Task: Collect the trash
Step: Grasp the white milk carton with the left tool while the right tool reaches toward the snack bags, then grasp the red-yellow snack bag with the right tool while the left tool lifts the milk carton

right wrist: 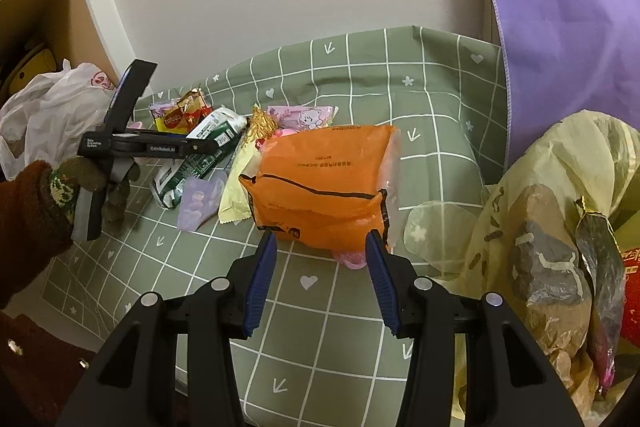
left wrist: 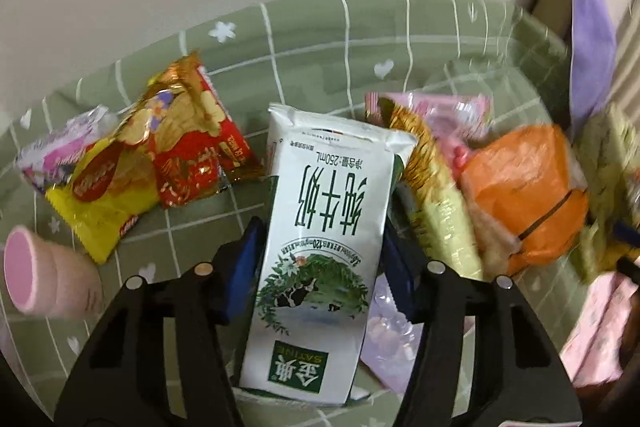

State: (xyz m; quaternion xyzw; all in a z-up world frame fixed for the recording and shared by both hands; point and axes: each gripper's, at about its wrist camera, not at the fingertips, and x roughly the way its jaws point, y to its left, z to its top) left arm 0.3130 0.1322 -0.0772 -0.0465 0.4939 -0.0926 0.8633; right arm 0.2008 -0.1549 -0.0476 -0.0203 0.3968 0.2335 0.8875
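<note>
Our left gripper [left wrist: 320, 247] clamps a white milk carton [left wrist: 320, 227] above the green checked cloth [left wrist: 304, 67]. Our right gripper [right wrist: 320, 267] hangs open just before an orange packet [right wrist: 320, 183]

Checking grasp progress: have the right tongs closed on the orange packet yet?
No, the right tongs stand open just short of the orange packet, blue pads apart.
</note>
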